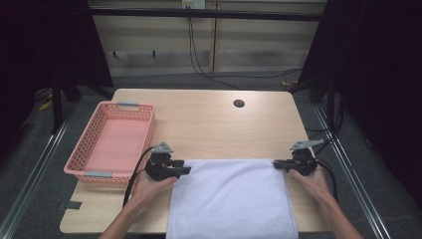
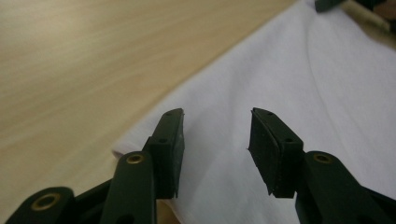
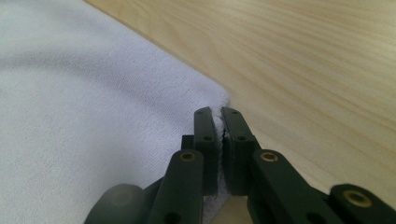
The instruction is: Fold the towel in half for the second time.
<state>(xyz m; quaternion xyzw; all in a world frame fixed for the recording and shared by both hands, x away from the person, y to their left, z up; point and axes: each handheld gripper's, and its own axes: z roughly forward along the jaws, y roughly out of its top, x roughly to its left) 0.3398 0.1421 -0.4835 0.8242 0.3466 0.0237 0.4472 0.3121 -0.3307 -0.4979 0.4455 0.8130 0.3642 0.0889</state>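
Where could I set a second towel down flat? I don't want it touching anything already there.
The far half of the table is bare wood, bordered by the basket on the left, the towel in front and the cable hole at the back. A narrow strip lies right of the towel. The near edge is crowded: towel, left gripper, right gripper.

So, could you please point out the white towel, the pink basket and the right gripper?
white towel [image 1: 231, 199], high view, middle of the cloth.
pink basket [image 1: 115, 107], high view, far rim.
right gripper [image 3: 219, 122], right gripper view, between its fingertips.
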